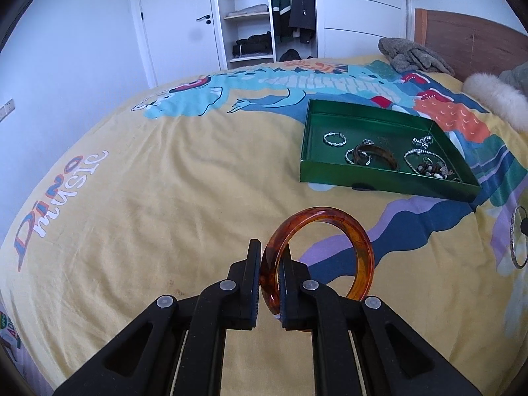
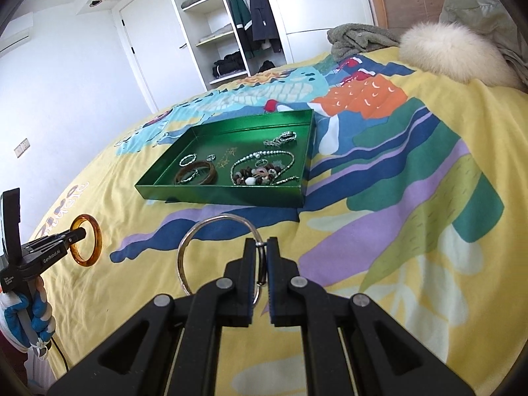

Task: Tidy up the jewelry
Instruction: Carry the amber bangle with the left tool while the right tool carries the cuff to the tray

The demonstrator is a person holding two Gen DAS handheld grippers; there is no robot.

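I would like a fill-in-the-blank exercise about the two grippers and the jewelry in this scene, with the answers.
1. The left gripper is shut on an amber ____.
2. The right gripper is shut on a thin ____ bangle.
3. The other jewelry lies in a ____ tray.
4. The tray rests on a ____.

Missing words: bangle; silver; green; bed

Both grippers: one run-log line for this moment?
left gripper: shut on amber bangle | right gripper: shut on silver bangle | green tray: holds jewelry

Just a bed [image 2: 379, 231] with a yellow dino-print cover, green tray [image 2: 224, 194] of jewelry sitting flat on it, grey blanket [image 2: 359, 38] and white fluffy pillow [image 2: 452, 51] up by the headboard.
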